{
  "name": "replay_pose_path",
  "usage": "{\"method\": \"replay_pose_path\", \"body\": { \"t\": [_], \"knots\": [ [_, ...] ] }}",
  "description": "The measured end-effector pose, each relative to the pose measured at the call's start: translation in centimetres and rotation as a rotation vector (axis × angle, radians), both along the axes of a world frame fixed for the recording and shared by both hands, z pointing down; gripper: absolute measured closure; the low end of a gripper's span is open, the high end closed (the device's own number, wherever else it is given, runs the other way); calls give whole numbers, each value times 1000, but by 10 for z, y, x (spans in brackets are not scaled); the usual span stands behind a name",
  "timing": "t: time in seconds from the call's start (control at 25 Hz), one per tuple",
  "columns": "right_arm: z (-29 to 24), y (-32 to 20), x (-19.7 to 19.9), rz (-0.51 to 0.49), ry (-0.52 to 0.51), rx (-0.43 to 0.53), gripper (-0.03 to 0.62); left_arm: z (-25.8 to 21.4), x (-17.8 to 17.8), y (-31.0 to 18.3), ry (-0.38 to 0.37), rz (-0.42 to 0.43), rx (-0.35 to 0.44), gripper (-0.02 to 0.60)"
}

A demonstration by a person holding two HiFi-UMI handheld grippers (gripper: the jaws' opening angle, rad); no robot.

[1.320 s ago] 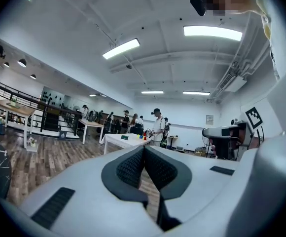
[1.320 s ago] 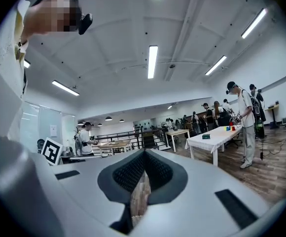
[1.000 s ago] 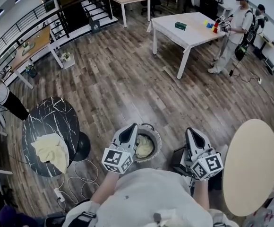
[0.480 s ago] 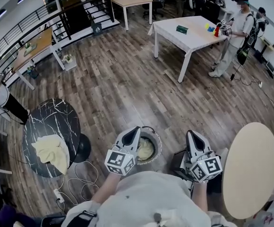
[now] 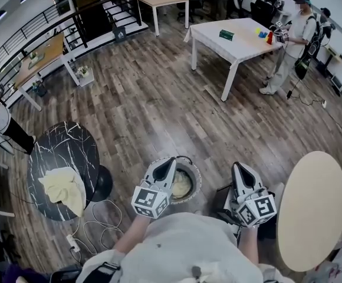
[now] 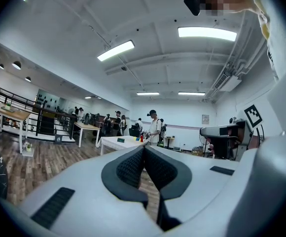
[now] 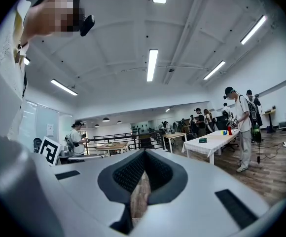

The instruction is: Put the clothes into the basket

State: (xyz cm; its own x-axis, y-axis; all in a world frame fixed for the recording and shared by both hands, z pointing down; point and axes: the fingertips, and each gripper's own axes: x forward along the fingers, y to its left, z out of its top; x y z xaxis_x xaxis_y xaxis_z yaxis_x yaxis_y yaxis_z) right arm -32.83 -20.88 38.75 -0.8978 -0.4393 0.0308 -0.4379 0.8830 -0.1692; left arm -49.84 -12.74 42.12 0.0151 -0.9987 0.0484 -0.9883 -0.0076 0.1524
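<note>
We see one pale yellow crumpled cloth [image 5: 181,185] already inside the round woven basket [image 5: 196,175] on the wooden floor [image 5: 159,99], right in front of us. A second pale yellow cloth [image 5: 61,188] lies on the round black marble tabletop [image 5: 65,146] off to our left, well apart from the basket. The left gripper [image 5: 168,164] is held level over the basket's left edge as the head view shows it, jaws pressed together, nothing between them. The right gripper [image 5: 239,170] is held level just right of the basket, jaws tip to tip too, only floor showing through the slit behind the tips, so empty. We judge we're between pieces: one drop done, fetch of the second cloth not begun. The next move calls for turning left to the tabletop, spreading one pair of jaws and pinching a raised fold firmly, since the cloth looks limp and will likely drape. Then we carry it over the basket's mouth and let go.
</note>
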Motion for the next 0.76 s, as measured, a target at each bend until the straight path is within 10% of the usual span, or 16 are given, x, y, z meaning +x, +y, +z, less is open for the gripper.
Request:
{"method": "replay_pose_path", "body": {
  "t": [0.76],
  "knots": [
    [3, 0, -2, -11, 16, -10, 588, 3, 4, -2, 9, 7, -6, 560]
  ]
}}
